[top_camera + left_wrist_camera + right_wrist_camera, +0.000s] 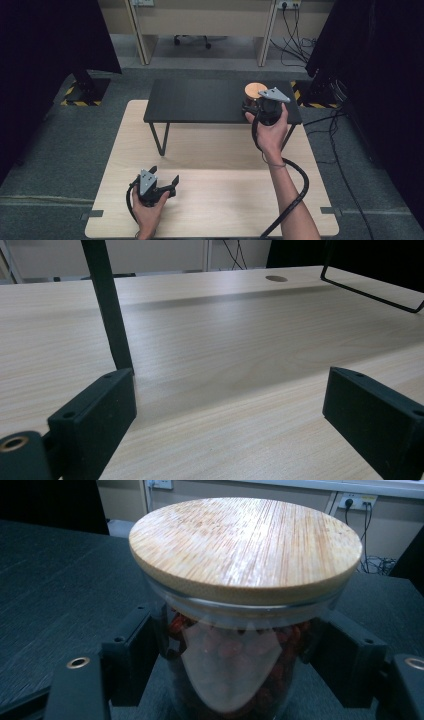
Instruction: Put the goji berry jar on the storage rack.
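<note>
1. While my right gripper [235,655] has its jaws against both sides of the glass jar [235,675], I hold it just under its bamboo lid [245,545].
2. The jar stands on the black shelf [200,100], red pieces inside.
3. My left gripper [165,184] rests spread wide and empty on the wooden table [225,200], well apart, near the shelf leg [107,305].

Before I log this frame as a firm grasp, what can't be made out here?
- Jar base: cut off by the bottom edge of the right gripper view.
- Right gripper jaws in the high view: covered by the grey plate and hand.
- Red contents: blurred behind glare on the glass.
- Left gripper body: cropped below.
</note>
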The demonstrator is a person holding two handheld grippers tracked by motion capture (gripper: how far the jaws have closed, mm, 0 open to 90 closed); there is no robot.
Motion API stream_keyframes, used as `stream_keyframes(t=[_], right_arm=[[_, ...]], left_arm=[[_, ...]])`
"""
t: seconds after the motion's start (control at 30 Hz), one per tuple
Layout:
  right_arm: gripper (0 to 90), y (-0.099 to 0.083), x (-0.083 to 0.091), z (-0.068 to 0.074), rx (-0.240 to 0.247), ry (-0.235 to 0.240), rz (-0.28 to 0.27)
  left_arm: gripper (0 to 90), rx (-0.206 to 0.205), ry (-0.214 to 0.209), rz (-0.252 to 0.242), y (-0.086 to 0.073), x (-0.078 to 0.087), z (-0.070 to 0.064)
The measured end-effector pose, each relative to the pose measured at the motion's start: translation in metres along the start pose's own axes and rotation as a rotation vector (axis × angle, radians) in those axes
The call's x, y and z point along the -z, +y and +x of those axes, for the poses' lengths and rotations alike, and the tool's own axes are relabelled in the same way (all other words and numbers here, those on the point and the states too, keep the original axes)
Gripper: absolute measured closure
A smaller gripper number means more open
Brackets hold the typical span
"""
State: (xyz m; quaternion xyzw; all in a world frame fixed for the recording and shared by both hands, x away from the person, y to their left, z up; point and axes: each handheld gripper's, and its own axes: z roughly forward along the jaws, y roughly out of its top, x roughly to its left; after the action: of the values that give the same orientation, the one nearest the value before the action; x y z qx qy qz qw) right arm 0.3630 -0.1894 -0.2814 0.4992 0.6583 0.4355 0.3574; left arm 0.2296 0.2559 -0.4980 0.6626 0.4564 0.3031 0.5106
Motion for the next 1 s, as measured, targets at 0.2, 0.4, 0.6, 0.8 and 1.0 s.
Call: stream_keyframes(t=[0.2,0.4,0.6,0.8,1.0], right_arm=[[26.0,-0.008,-0.007,-0.003,-0.024,0.002,-0.037],[26.0,-0.016,-0.009,0.002,-0.028,-0.015,-0.065],[26.0,-0.017,-0.009,0.002,-0.029,-0.017,-0.071],[25.9,-0.018,-0.01,0.0,-0.026,-0.01,-0.074],[10.0,-0.02,-0.007,-0.005,-0.033,-0.004,-0.091]], left_arm=[[6.2,-0.003,0.0,-0.002,0.0,0.0,-0.001],[6.2,-0.001,0.0,-0.005,-0.001,0.0,0.0],[6.2,0.0,0.0,-0.005,-0.001,0.0,0.0],[6.2,0.003,-0.002,-0.005,-0.001,0.0,0.0],[6.2,0.006,-0.003,-0.006,-0.001,0.001,0.001]])
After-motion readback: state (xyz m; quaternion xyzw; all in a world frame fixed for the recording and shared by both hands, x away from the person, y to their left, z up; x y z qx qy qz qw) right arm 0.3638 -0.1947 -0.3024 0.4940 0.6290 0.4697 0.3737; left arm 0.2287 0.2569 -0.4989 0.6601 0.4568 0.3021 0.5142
